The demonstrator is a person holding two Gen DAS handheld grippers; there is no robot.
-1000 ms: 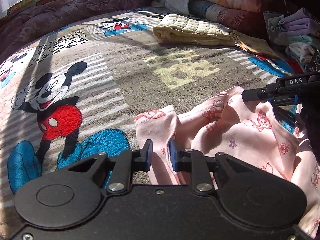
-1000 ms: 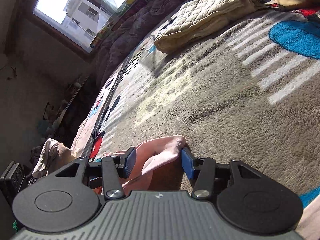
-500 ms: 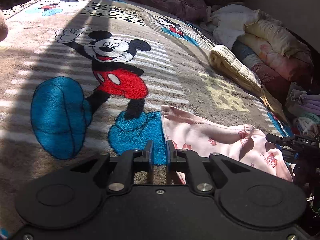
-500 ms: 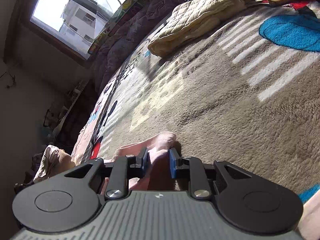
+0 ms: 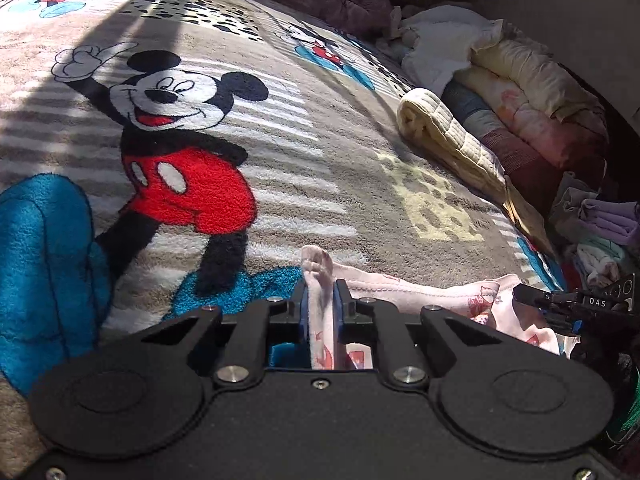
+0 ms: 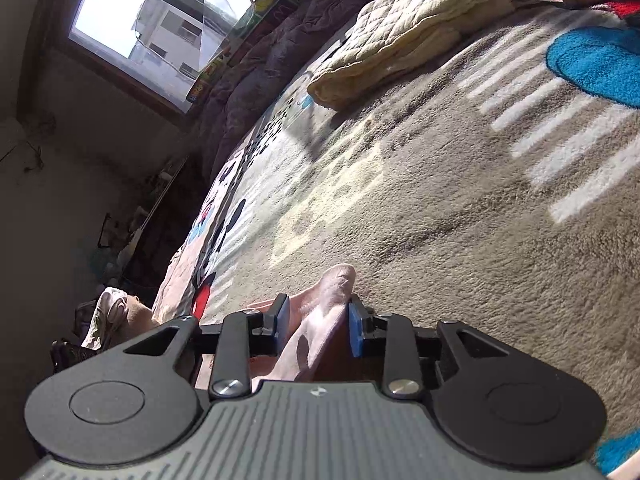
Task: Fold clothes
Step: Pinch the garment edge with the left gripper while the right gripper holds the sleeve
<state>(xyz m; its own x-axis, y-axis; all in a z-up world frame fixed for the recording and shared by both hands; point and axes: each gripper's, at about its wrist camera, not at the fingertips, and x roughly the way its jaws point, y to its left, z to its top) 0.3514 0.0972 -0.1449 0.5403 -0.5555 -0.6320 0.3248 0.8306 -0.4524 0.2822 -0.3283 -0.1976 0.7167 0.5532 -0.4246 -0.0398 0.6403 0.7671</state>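
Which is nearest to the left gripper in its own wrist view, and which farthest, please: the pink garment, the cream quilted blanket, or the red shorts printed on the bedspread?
From the left gripper:
1. Pink garment: pinched between its pads.
2. Red shorts: up and to the left.
3. Cream quilted blanket: far right, by the stacked bedding.

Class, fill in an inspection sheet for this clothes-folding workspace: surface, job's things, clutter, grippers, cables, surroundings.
Surface: cartoon-mouse blanket, partly sunlit.
Job's things: pink garment lying on the blanket, one corner in each gripper.
Clutter: folded quilted pad; stacked bedding; small folded clothes at the right edge.
Grippers: left gripper shut on a garment corner, jaws just closed further; right gripper around a thicker fold, both pads against it.
Cables: nothing seen.
Surroundings: window with a building outside; dark quilt along the far edge; dim floor items, unclear.
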